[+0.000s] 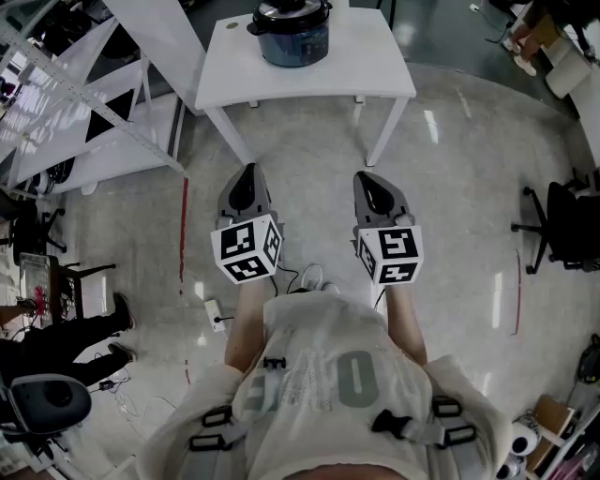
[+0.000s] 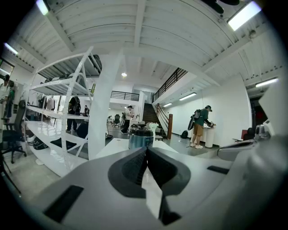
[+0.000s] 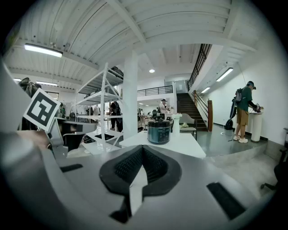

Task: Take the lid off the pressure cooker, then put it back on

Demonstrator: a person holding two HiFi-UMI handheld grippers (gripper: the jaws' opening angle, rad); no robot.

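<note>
While we hold both tools out over the floor, well short of the worktop [image 1: 380, 70], neither one grips anything. The left tool [image 2: 146, 152] has its ribbed pads pressed together with nothing between them, and the right tool [image 3: 142, 149] is closed and empty in the same way. Neither touches any object.

The pressure cooker [image 1: 292, 42] stands on the far part of the white worktop, dark blue-grey, with its lid [image 1: 292, 13] seated on top. Both gripper views show it straight ahead beyond the jaw tips.

From the head view, the frame's top edge cuts off the lid, and our hands are hidden beneath the marker cubes [image 1: 247, 249]. A white shelving rack [image 2: 58, 112] to the left blocks part of the room behind it.

The cooker's front panel is too small to read. Across our shirt [image 1: 328, 375] run large pale letters, of which only an "O" is plain. The cubes carry black-and-white square codes and no words.
</note>
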